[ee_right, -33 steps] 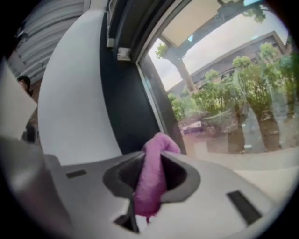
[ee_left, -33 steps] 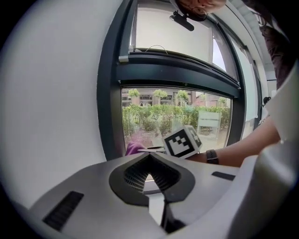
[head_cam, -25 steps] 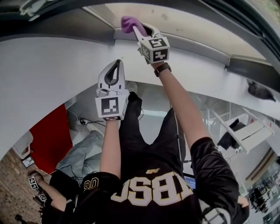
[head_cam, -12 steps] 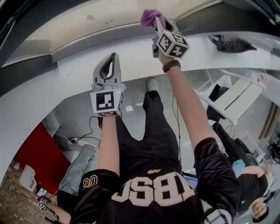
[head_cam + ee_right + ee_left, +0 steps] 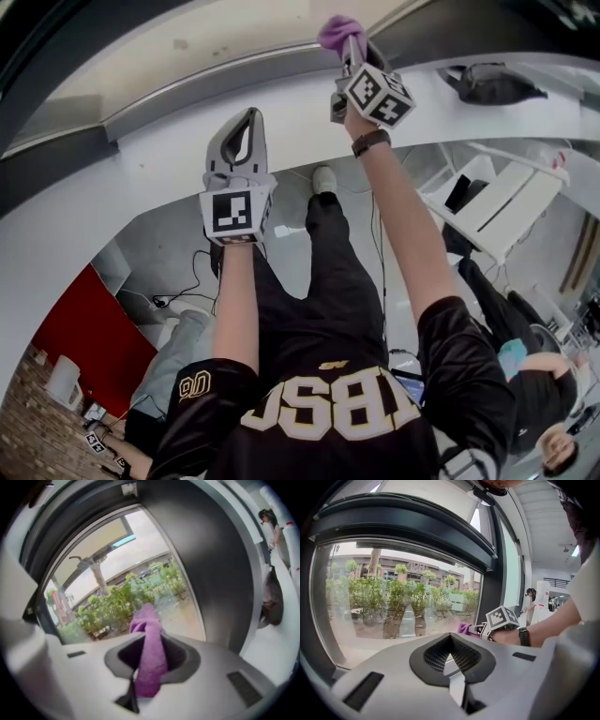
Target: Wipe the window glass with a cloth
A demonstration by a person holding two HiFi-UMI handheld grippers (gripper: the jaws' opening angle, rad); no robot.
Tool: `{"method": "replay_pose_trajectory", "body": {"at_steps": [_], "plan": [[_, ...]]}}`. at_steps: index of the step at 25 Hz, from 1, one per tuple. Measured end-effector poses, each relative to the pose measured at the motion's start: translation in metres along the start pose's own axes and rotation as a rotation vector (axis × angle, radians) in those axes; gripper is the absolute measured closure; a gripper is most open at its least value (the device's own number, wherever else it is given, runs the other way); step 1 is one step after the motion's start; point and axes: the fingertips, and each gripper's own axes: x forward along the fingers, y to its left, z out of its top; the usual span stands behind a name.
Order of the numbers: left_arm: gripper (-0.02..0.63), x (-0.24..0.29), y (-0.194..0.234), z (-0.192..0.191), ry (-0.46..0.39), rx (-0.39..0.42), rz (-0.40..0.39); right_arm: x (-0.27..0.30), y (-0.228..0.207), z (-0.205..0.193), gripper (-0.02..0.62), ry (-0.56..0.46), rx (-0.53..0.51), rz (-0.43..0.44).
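The cloth sat in the right gripper, by the glass; the left gripper hung left of it (well apart).

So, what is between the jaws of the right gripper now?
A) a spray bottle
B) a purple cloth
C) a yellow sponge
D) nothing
B: the right gripper has its jaws shut on the purple cloth, whose bunched end sticks out toward the window glass.
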Motion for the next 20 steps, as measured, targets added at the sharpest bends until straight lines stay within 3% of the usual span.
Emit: {"method": "replay_pose_trajectory", "body": {"at_steps": [5, 14, 17, 20], "plan": [[0.588, -0.053, 0.074, 0.000, 0.003, -0.024, 0.100, 0.002, 0.119, -0.068, 0.515, 0.111, -0.068, 0.179], [0.588, -0.191, 0.259, -0.026, 0.056, 0.008, 0.334, 0.011, 0.426, -0.240, 0.515, 0.323, -0.267, 0.672], [0.588, -0.221, 0.299, -0.028, 0.063, 0.020, 0.393, 0.010, 0.508, -0.295, 0.515, 0.370, -0.397, 0.819], [0.588, -0.247, 0.328, -0.025, 0.063, 0.016, 0.433, 0.013, 0.566, -0.350, 0.515, 0.429, -0.508, 0.904]]}}
